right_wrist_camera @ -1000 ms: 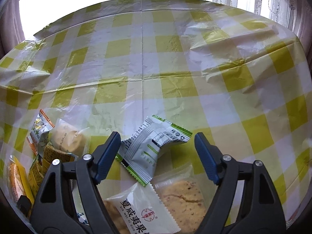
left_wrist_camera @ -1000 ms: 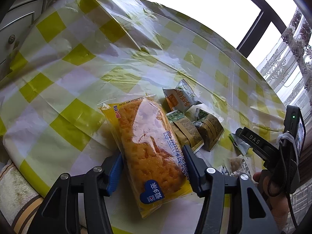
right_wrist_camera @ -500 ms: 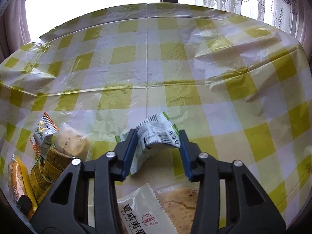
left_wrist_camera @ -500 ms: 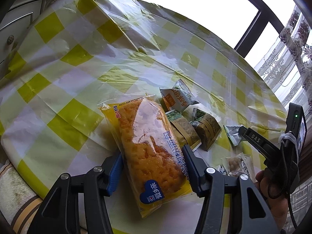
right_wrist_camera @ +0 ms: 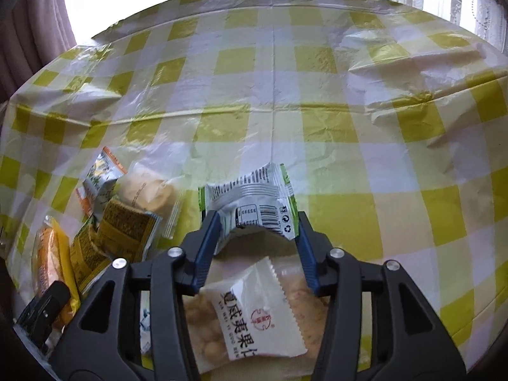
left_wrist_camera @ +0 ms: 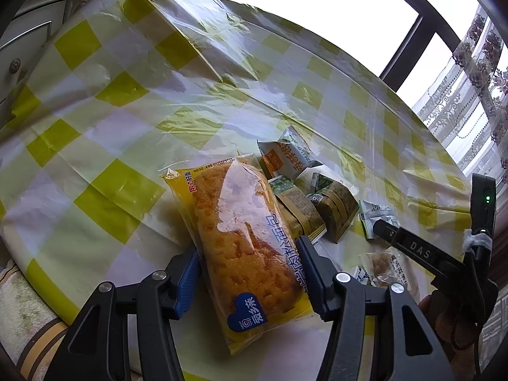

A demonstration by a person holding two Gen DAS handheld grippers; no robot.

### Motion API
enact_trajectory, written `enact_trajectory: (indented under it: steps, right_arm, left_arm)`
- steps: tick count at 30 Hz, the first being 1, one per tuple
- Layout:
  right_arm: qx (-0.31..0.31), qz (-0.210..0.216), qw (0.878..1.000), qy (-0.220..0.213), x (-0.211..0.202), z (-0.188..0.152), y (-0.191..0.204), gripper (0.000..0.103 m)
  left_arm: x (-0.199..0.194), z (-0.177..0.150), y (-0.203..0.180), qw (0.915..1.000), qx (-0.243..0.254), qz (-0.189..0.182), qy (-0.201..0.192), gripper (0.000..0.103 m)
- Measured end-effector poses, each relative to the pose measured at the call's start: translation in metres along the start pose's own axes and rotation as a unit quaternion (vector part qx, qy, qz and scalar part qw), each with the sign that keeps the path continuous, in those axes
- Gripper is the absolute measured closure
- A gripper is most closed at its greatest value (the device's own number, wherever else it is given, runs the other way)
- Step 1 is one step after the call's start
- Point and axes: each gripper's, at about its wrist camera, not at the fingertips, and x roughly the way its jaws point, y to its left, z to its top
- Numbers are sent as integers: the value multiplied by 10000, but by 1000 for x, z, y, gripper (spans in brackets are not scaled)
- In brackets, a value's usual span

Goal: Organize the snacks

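My left gripper [left_wrist_camera: 246, 257] is shut on a long yellow bread packet [left_wrist_camera: 244, 235] that lies on the checked tablecloth. My right gripper [right_wrist_camera: 257, 231] is shut on a small white and green snack packet [right_wrist_camera: 254, 197], which is bent between the pads and held above the cloth. The same packet [left_wrist_camera: 374, 217] and the right gripper [left_wrist_camera: 381, 228] show at the right in the left wrist view. A pile of small snacks lies between them: an orange packet [left_wrist_camera: 285, 158], brown-green packets [left_wrist_camera: 330, 203] and a clear biscuit packet [right_wrist_camera: 149, 190].
A white packet with red print [right_wrist_camera: 254, 311] lies under my right gripper. The yellow checked cloth [right_wrist_camera: 285, 95] covers a round table with windows and curtains behind. A cabinet [left_wrist_camera: 28, 31] stands at the left of the table.
My right gripper closed on the white and green packet, lifted it and carried it left toward the snack pile. My left gripper stayed shut on the bread packet.
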Motion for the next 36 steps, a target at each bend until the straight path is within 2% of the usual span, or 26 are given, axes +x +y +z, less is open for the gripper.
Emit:
enact_trajectory:
  steps: [1, 2, 3, 6, 8, 10, 12, 15, 19, 21, 22, 25, 26, 29, 32, 34, 36]
  right_arm:
    - [-146, 13, 9999, 50, -3, -2, 2, 38]
    - [-307, -14, 9995, 33, -8, -3, 3, 28]
    - [-472, -91, 9988, -18, -13, -3, 4, 22]
    - [-1326, -425, 9901, -182, -25, -2, 7, 19]
    - [-2136, -683, 9744, -157, -21, 0, 11, 19]
    - [-3200, -817, 9438, -78, -12, -1, 18, 19]
    - [-3834, -562, 9219, -69, -9, 3, 18, 19]
    - [-4220, -305, 9059, 192, 4, 20, 13, 19]
    - [-4247, 240, 9039, 451, 20, 38, 14, 20]
    - [-4256, 543, 9006, 699, 30, 39, 19, 28]
    - [-4189, 673, 9031, 666, 31, 41, 18, 28]
    - [-3496, 1165, 9246, 971, 39, 53, 10, 51]
    - [-3283, 1201, 9319, 970, 40, 53, 7, 55]
    - [-2864, 967, 9497, 812, 33, 43, 6, 59]
    - [-2333, 423, 9699, 550, 21, 27, 6, 61]
    - [-2037, 75, 9783, 368, 13, 18, 5, 62]
    - [-1731, -87, 9848, 145, -3, 8, 2, 62]
  left_arm:
    - [0, 0, 0, 10000, 4, 3, 2, 45]
    - [1, 0, 0, 10000, 5, 3, 6, 45]
    - [1, 0, 0, 10000, 5, 0, 6, 45]
    - [1, 0, -1, 10000, 1, -8, 10, 45]
    - [1, 0, 0, 10000, -2, -34, 15, 45]
    - [1, 0, 1, 10000, -14, -70, 19, 45]
    - [1, 0, 1, 10000, -24, -78, 20, 45]
    - [2, 1, 1, 9999, -42, -91, 21, 45]
    - [2, 1, 2, 9999, -56, -128, 18, 45]
    - [2, 1, 2, 9999, -59, -145, 17, 45]
    - [2, 1, 2, 9998, -67, -160, 15, 45]
    - [1, 1, 2, 9998, -90, -202, -1, 45]
    - [1, 1, 2, 9997, -89, -219, -2, 45]
    - [-1, 0, 1, 9996, -87, -262, -33, 45]
    - [-2, 0, 1, 9996, -82, -262, -62, 45]
    - [-4, 0, 0, 9996, -60, -262, -97, 45]
    - [-9, 1, -1, 9994, -34, -285, -171, 45]
